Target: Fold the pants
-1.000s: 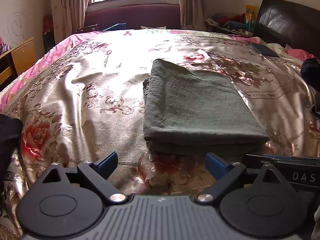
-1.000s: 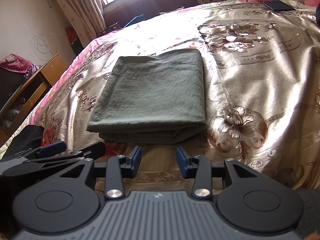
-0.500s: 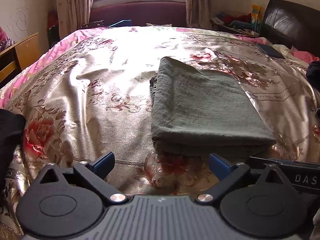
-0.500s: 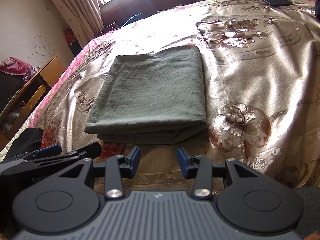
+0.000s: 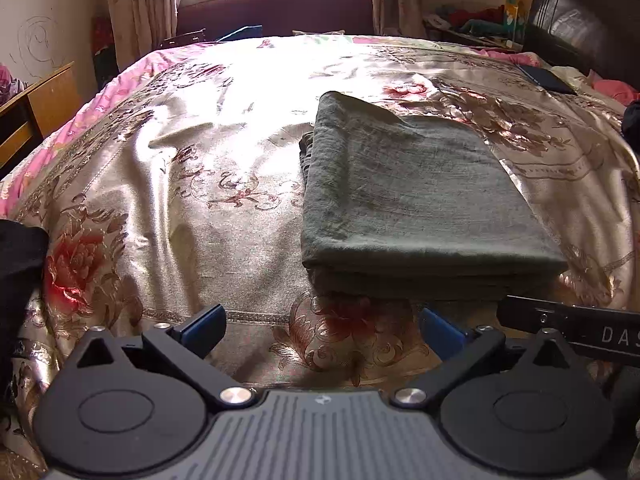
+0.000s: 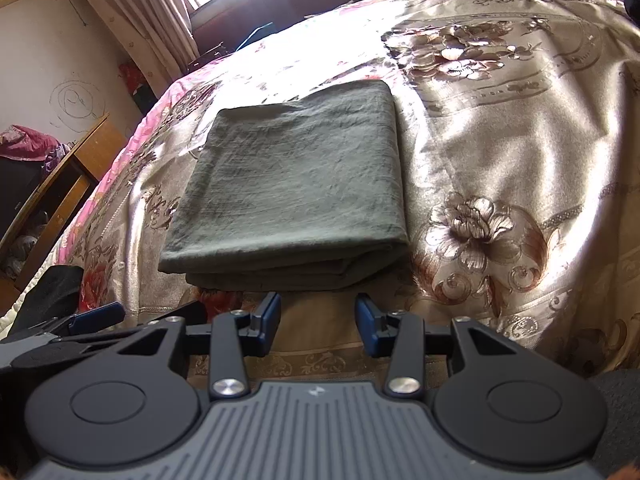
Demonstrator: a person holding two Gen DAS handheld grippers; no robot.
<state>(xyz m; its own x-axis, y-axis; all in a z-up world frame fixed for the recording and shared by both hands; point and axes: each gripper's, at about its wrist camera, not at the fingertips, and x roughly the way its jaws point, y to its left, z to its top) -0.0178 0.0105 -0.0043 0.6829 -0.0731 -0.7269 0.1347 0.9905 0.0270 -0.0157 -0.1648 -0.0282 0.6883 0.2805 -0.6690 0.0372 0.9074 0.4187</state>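
The olive-green pants (image 5: pixel 412 196) lie folded into a flat rectangular stack on the floral bedspread (image 5: pixel 192 184); they also show in the right wrist view (image 6: pixel 292 188). My left gripper (image 5: pixel 320 330) is open wide and empty, just short of the stack's near edge. My right gripper (image 6: pixel 318 318) is open and empty, close to the stack's near edge. The left gripper's blue fingertip shows at the lower left of the right wrist view (image 6: pixel 96 316). Neither gripper touches the pants.
A dark phone (image 5: pixel 548 80) lies far right on the bed near the dark headboard (image 5: pixel 584 24). A wooden desk (image 5: pixel 36 100) stands at the left. A black cloth (image 5: pixel 16 264) sits at the bed's near left edge. A window with curtains is behind.
Both grippers have drifted slightly, the left view shifting left so the pants sit further right. The pants have not moved. Both grippers stay open.
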